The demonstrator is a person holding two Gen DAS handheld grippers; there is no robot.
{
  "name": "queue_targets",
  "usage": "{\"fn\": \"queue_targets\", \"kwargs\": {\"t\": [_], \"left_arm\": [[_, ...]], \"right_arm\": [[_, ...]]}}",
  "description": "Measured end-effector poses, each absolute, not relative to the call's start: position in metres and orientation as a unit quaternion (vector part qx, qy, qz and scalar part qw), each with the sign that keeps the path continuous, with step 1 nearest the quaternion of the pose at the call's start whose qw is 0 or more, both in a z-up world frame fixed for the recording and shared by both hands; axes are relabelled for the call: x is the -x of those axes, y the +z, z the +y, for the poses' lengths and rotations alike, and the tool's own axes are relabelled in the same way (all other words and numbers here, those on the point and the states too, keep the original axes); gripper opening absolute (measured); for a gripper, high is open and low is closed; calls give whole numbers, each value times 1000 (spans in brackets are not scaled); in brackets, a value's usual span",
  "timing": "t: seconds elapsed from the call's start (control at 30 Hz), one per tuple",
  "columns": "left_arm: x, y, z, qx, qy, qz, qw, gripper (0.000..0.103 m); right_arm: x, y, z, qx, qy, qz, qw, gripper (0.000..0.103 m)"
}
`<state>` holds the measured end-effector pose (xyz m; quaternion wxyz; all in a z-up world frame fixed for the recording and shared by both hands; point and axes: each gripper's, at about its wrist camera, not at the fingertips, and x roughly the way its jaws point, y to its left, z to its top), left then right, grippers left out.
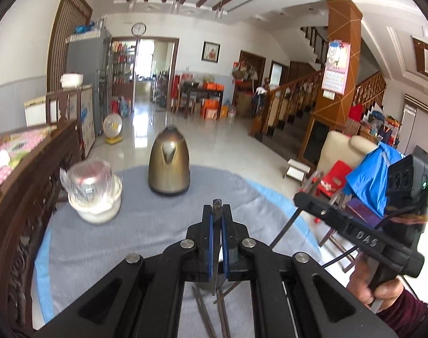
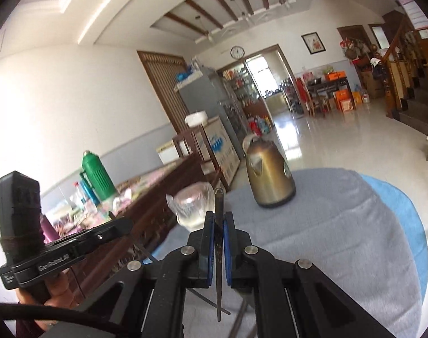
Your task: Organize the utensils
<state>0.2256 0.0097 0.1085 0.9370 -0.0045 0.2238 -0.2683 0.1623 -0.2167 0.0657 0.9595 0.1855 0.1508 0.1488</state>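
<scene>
My left gripper (image 1: 216, 211) is shut on a dark chopstick (image 1: 216, 207) held upright above the grey tablecloth (image 1: 129, 239); its lower end hangs below the jaws. My right gripper (image 2: 219, 218) is shut on another dark chopstick (image 2: 219, 205), also upright. Several more chopsticks (image 1: 211, 315) lie on the cloth under the left gripper. The right gripper also shows in the left wrist view (image 1: 301, 197), holding its chopstick (image 1: 287, 228) at a slant. The left gripper shows at the left of the right wrist view (image 2: 115, 222).
A bronze electric kettle (image 1: 169, 166) stands at the far side of the round table. A white container with a plastic-wrapped cup (image 1: 93, 194) stands at the left. A dark wooden bench (image 1: 25, 186) borders the table's left. Red chair (image 1: 335, 180) at right.
</scene>
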Motion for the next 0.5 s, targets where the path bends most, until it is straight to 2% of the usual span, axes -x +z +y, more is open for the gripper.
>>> {"fn": "queue_targets", "kwargs": {"t": [0.23,0.5], "left_arm": [[-235,130,-3,13,-256,194,947,6],[-261,99,-12,38,-221,211,951,6]], "right_arm": [[-169,88,-214,-173,104,97,975,6],[-188,74,-199,-125,47,86,987,6]]}}
